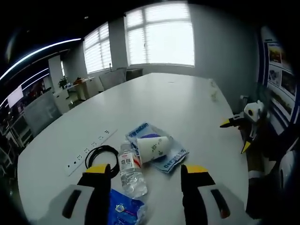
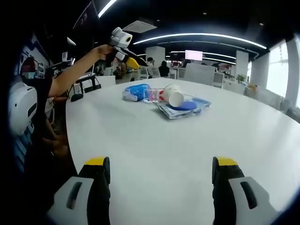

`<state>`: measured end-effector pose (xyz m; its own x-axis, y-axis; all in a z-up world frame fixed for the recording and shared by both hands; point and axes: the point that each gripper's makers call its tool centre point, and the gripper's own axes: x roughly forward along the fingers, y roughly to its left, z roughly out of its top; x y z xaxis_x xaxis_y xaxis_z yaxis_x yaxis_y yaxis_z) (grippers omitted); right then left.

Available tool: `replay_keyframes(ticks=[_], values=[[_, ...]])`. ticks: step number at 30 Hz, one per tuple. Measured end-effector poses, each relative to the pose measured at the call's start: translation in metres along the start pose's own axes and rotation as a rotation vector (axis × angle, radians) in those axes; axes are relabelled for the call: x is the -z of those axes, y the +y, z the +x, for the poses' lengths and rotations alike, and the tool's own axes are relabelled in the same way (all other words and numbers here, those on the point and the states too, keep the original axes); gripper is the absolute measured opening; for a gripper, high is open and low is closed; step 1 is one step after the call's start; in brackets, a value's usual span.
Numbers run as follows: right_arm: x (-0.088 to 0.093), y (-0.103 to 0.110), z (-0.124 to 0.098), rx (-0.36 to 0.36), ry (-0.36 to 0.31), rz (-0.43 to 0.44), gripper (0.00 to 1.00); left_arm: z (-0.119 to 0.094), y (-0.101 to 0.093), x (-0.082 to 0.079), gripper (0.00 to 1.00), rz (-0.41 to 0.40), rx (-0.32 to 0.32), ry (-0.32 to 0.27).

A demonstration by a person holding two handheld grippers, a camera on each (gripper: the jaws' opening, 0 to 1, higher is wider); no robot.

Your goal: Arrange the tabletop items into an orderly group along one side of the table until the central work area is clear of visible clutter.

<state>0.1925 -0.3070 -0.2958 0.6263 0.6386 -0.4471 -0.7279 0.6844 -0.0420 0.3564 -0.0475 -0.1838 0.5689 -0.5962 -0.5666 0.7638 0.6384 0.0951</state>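
On the white table (image 1: 164, 103) lies a small cluster. A paper cup (image 1: 153, 146) rests on its side on a blue plastic packet (image 1: 168, 157). Beside it lies a clear water bottle (image 1: 131, 171) with a red label, then a coiled black cable (image 1: 100, 154) and a blue wrapper (image 1: 123, 208) near my left gripper (image 1: 146, 171). That gripper is open just above the bottle, nothing between its jaws. In the right gripper view the same cup (image 2: 173, 95), packet (image 2: 185, 107) and wrapper (image 2: 136, 91) sit far ahead. My right gripper (image 2: 159, 171) is open over bare table.
A flush socket strip (image 1: 91, 151) runs along the table left of the cable. The right gripper (image 1: 246, 123) shows at the table's right edge, held by a person. Office chairs (image 2: 199, 72) and desks stand around the room. The left gripper (image 2: 123, 44) hangs above the items.
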Motion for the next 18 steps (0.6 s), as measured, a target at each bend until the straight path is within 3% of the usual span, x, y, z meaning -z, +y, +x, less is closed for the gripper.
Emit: replay_keyframes(ticks=[18], values=[[0.005, -0.002, -0.003, 0.001, 0.001, 0.006, 0.86, 0.011, -0.005, -0.011, 0.56, 0.004, 0.004, -0.012]])
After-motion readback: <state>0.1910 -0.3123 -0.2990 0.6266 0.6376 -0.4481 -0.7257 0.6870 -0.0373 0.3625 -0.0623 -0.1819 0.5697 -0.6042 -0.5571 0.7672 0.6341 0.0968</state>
